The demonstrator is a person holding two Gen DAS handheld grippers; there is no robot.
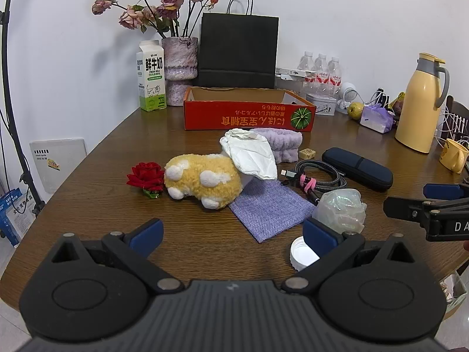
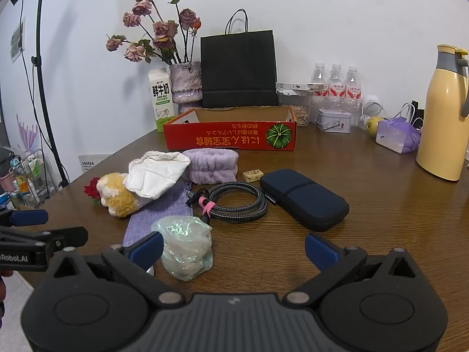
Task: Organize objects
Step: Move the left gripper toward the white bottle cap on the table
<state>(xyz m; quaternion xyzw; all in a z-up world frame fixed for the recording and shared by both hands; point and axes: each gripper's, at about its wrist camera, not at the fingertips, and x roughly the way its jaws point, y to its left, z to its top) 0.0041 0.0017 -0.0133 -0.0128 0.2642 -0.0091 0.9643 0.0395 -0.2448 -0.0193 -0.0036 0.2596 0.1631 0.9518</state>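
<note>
Both grippers, left (image 1: 233, 236) and right (image 2: 233, 248), hover with jaws apart, one plush toy (image 1: 202, 180) ahead on the worktop (image 1: 181, 234), one orange box (image 1: 249, 116) behind.

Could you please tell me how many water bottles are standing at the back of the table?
3, side by side against the wall, right of the black paper bag: left bottle, middle bottle, right bottle. More could be hidden behind them.
</note>
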